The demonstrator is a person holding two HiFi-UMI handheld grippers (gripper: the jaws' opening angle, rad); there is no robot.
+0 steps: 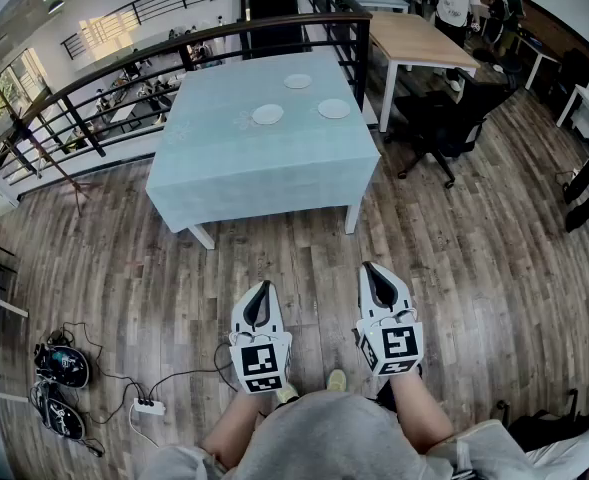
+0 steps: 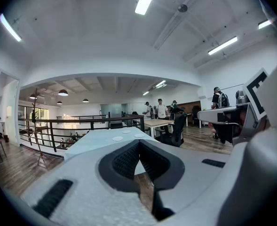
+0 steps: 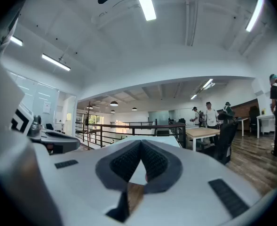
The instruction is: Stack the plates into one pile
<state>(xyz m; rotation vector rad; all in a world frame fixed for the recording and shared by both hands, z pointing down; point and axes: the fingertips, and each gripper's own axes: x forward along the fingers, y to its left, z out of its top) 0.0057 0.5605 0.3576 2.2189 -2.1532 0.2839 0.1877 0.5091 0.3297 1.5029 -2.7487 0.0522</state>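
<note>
Three plates (image 1: 268, 114); left tool (image 1: 265, 286), right tool (image 1: 372, 267) closed.

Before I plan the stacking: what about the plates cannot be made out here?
- Head view: the three small round white plates on the table with the pale blue cloth are too small to show depth or pattern.
- Left gripper view: they are thin slivers beyond the shut left claw.
- Right gripper view: no plate shows; the shut right claw covers much of the table.
</note>
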